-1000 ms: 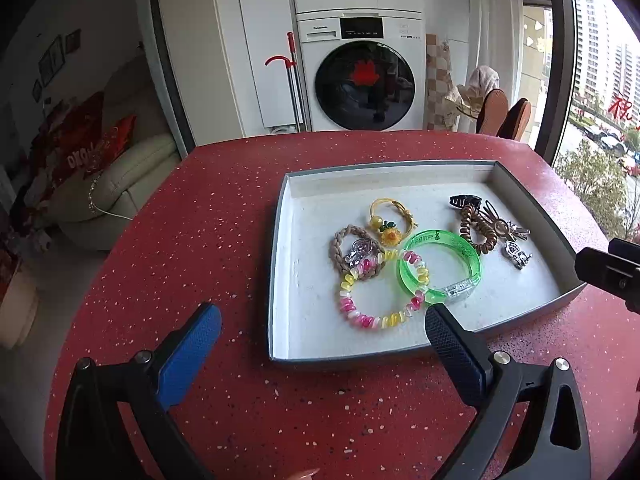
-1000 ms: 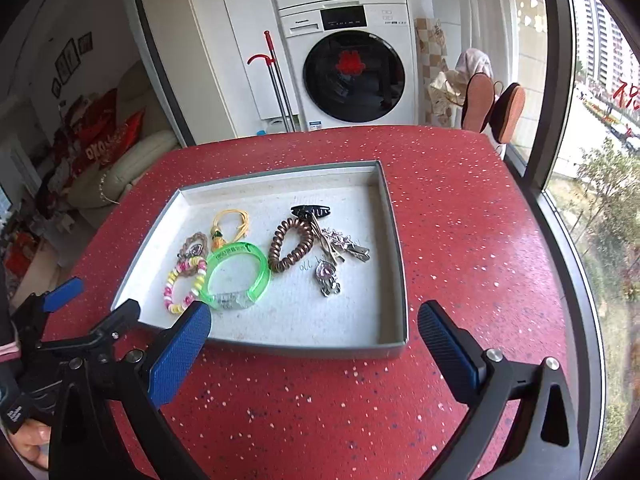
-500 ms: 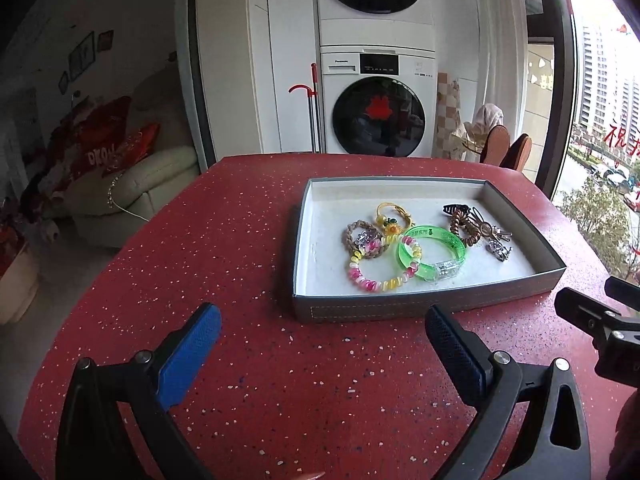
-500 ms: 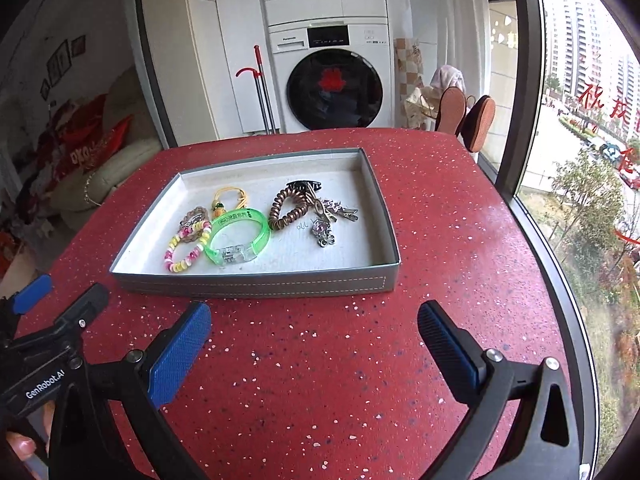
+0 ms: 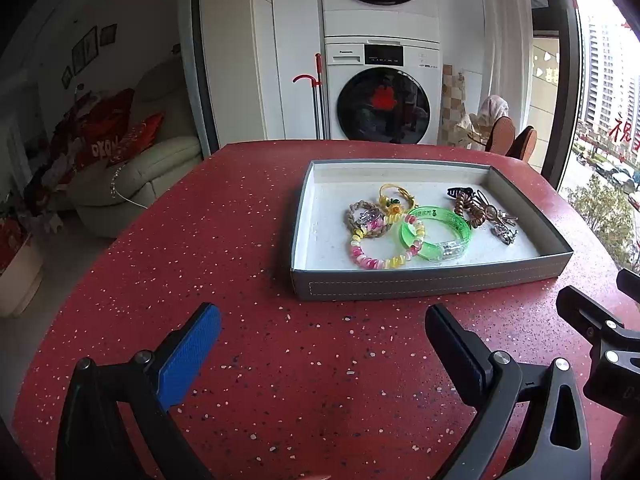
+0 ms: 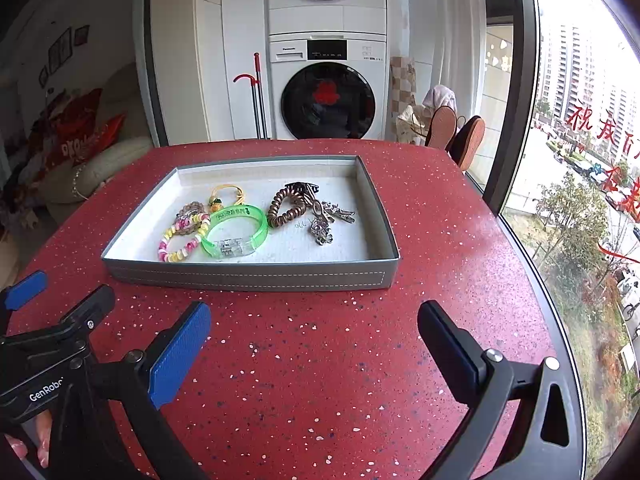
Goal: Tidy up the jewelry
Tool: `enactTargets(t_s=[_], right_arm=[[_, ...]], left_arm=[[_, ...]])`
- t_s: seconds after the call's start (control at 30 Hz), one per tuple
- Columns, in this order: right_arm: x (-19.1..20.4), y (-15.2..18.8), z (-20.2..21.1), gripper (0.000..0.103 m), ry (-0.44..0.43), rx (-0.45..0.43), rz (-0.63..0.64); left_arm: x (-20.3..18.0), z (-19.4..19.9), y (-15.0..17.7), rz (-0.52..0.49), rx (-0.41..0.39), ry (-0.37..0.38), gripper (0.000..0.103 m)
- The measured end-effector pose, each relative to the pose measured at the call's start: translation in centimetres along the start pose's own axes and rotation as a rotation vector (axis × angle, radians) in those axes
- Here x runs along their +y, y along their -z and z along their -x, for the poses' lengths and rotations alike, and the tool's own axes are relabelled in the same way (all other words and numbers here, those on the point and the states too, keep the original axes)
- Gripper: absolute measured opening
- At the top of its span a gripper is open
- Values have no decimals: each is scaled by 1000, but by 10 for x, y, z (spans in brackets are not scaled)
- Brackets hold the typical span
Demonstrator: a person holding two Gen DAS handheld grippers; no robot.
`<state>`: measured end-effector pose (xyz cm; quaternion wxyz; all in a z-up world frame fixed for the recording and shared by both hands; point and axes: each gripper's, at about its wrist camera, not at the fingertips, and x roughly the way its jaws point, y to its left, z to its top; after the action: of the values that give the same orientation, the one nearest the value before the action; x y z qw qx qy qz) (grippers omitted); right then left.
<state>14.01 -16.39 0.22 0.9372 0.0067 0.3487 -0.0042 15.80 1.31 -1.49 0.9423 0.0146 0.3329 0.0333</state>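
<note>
Two empty grippers above a red counter, with the jewelry tray beyond them.
The left gripper (image 5: 322, 338) and right gripper (image 6: 314, 336) are both spread wide, holding nothing, on the near side of the counter (image 6: 440, 216). The grey tray (image 6: 248, 276) lies farther off; inside, a beaded bracelet (image 6: 180, 240) and green bangle (image 6: 236, 232) lie at left, a coil tie (image 6: 286, 208) and metal clips (image 6: 326, 220) at right.
</note>
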Motion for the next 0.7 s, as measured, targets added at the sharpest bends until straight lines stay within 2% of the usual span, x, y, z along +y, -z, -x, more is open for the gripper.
enactTargets(t_s=[0.7], right_arm=[[0, 1, -3, 103, -4, 6, -25]], left_arm=[[1, -6, 7, 8, 17, -5, 103]])
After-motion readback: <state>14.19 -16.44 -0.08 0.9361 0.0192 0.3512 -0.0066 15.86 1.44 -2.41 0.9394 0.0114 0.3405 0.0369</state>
